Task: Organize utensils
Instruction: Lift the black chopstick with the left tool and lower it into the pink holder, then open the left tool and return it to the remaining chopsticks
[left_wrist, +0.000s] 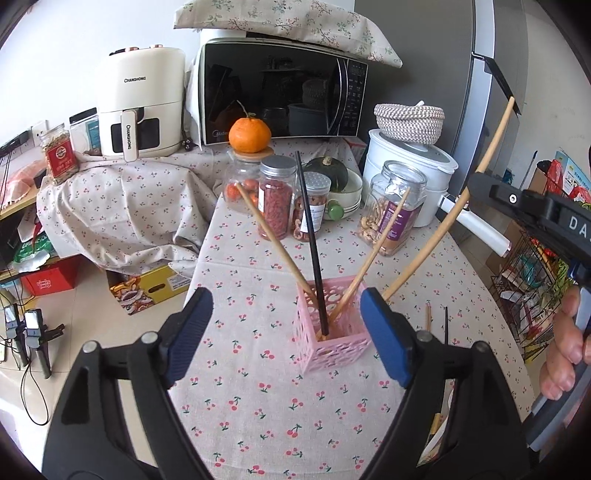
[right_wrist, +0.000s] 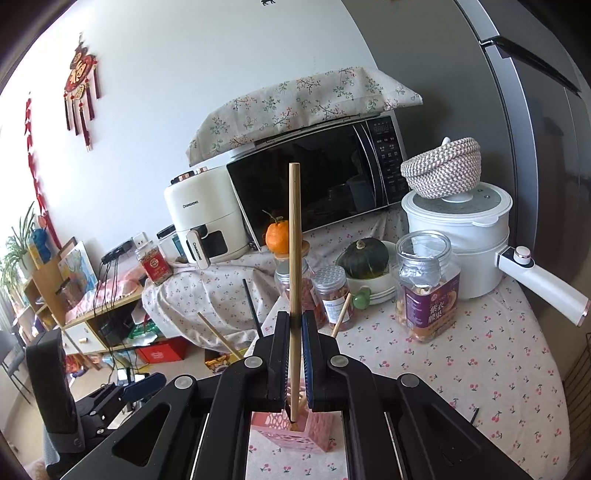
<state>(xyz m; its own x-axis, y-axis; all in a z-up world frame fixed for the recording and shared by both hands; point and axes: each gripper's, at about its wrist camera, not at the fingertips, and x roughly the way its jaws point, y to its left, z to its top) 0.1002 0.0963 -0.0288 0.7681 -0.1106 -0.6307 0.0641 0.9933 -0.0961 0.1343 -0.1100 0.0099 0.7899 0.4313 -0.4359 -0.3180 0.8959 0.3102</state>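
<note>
The air fryer (left_wrist: 142, 103) bears "CHANGHONG" on its body and again down its handle; the right tool (left_wrist: 570, 223) shows the letters "DA", cut off.

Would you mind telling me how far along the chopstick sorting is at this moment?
Done: two wooden chopsticks and a black chopstick stand in the pink holder. In hand: the right claw grips a wooden chopstick, its tip entering the holder. Left: two more chopsticks lie on the tablecloth; the left claw is open.

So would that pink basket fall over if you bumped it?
Probably. The pink basket looks like thin holey plastic, so likely light. It stands tall and narrow, and the long chopsticks lean far past its rim, which would likely help tip it.
</note>
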